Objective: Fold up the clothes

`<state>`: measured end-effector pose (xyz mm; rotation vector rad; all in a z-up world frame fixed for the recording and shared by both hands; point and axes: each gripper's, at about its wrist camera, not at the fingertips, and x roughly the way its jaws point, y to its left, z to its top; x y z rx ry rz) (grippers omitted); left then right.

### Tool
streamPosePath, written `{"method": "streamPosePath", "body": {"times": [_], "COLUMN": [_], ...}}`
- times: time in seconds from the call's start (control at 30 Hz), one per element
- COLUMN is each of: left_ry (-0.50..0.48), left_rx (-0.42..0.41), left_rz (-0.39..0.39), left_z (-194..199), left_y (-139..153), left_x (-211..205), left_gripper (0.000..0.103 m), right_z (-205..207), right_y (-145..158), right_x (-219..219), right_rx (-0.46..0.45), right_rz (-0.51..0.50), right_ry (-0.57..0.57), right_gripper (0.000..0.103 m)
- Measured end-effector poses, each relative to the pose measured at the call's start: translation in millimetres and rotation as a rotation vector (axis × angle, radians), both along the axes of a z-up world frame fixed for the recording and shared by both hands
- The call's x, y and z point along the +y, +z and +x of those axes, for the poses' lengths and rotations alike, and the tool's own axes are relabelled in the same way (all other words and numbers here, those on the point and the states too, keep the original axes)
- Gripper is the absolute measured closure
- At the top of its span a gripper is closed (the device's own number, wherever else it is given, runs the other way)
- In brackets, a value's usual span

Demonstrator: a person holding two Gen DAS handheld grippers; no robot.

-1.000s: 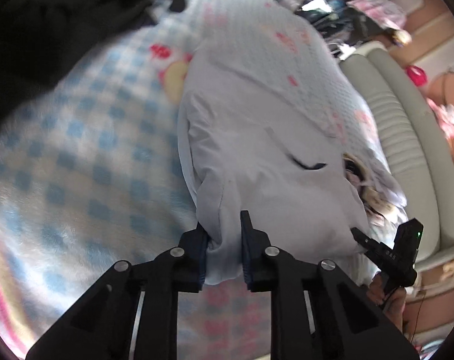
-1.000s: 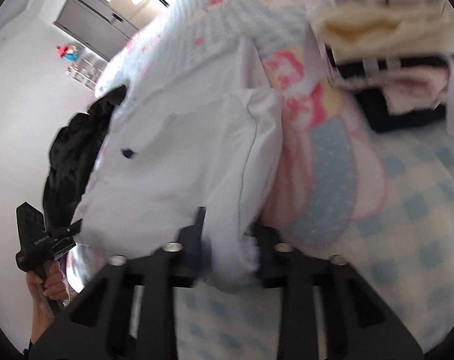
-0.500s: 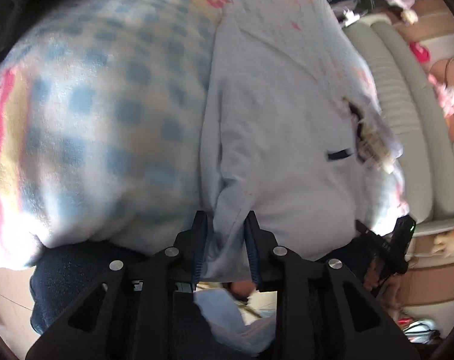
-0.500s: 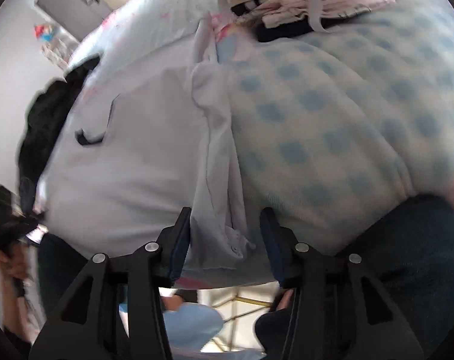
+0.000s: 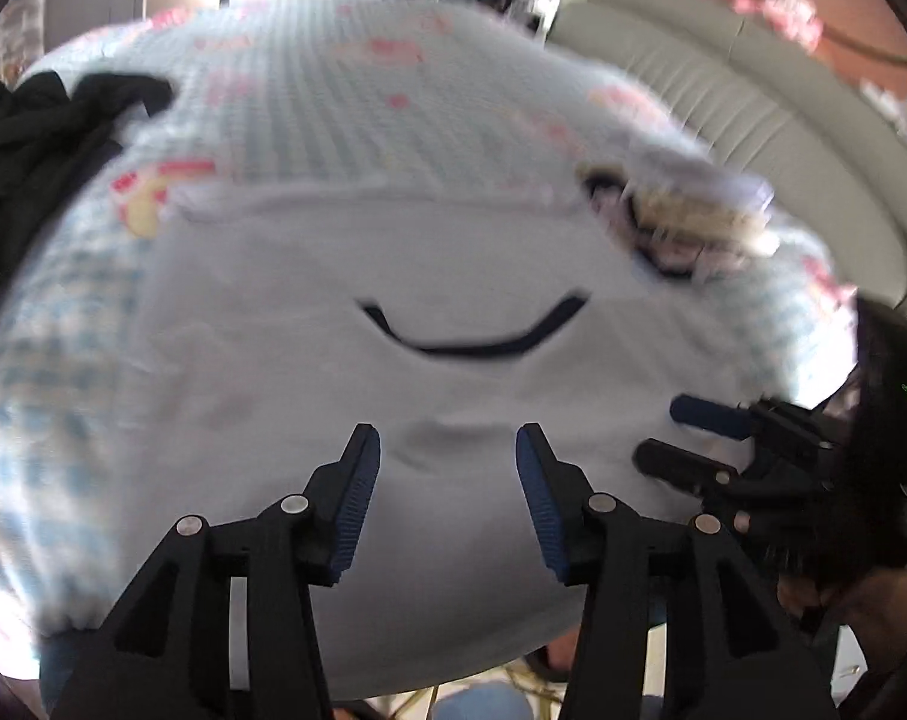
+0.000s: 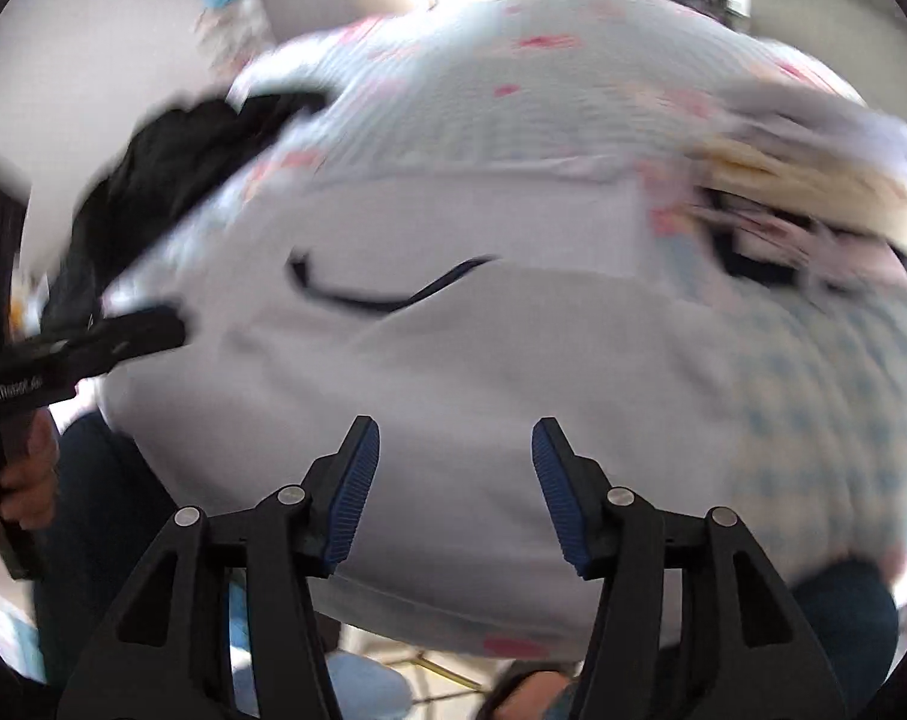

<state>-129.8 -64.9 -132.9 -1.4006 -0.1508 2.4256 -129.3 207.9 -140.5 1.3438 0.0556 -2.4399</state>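
Light: bright daylight from far windows, blown-out glare at top | Blur: motion smear across bedding [image 5: 345, 114] and garment [image 6: 453, 360], heavier in right view | Focus: near gripper fingers [image 5: 357, 480] sharp | Edges: fisheye bulge, dark corners

A pale white garment [image 5: 309, 360] lies spread flat on the checked bedspread [image 5: 345, 96] — dark-trimmed neckline curving across its middle, its right side folded over, near edge at the bed's edge.
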Motion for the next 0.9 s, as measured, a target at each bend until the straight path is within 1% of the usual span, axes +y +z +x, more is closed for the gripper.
{"method": "streamPosePath", "body": {"times": [0.03, 0.1, 0.13, 0.17, 0.23, 0.33, 0.4, 0.43, 0.5, 0.53, 0.57, 0.67, 0.73, 0.8, 0.9], "left_ry": [0.012, 0.06, 0.084, 0.104, 0.133, 0.167, 0.182, 0.184, 0.17, 0.153, 0.134, 0.079, 0.033, 0.016, 0.027], "left_rx": [-0.03, -0.067, -0.085, -0.096, -0.111, -0.115, -0.124, -0.133, -0.121, -0.104, -0.086, -0.027, -0.028, -0.056, -0.121], "left_rz": [-0.034, -0.053, -0.062, -0.044, -0.017, -0.016, -0.015, -0.011, -0.021, -0.018, -0.015, 0.001, 0.022, 0.002, -0.02], "left_z": [-5, -8, -9, -7, -5, -2, 1, 3, 7, 11, 14, 26, 29, 33, 29], "left_y": [-8, -22, -29, -33, -38, -36, -32, -29, -19, -14, -9, 4, 3, -6, -23], "left_x": [2, -8, -13, -22, -40, -59, -67, -69, -66, -60, -53, -35, -18, -10, -9], "left_gripper": [0.054, 0.054, 0.058, 0.068, 0.075, 0.077, 0.079, 0.078, 0.073, 0.067, 0.064, 0.062, 0.062, 0.062, 0.062], "right_z": [-1, -4, -6, -8, -11, -12, -11, -12, -14, -14, -13, -9, -4, 0, 3], "right_y": [-2, -7, -9, -13, -20, -26, -24, -23, -21, -19, -17, -9, -5, -4, -14], "right_x": [-5, -13, -13, -12, -11, -11, -10, -10, -13, -14, -15, -15, -16, -17, -17], "right_rx": [-0.002, -0.008, -0.022, -0.037, -0.059, -0.067, -0.071, -0.075, -0.08, -0.082, -0.081, -0.077, -0.072, -0.073, -0.087], "right_rz": [-0.006, -0.021, -0.04, -0.053, -0.06, -0.054, -0.048, -0.042, -0.029, -0.023, -0.017, -0.023, -0.042, -0.056, -0.021], "right_ry": [0.003, 0.007, -0.003, -0.011, -0.017, -0.01, -0.01, -0.014, -0.022, -0.026, -0.03, -0.041, -0.041, -0.034, -0.032], "right_gripper": [0.049, 0.048, 0.048, 0.048, 0.049, 0.05, 0.05, 0.05, 0.05, 0.05, 0.049, 0.049, 0.048, 0.047, 0.047]}}
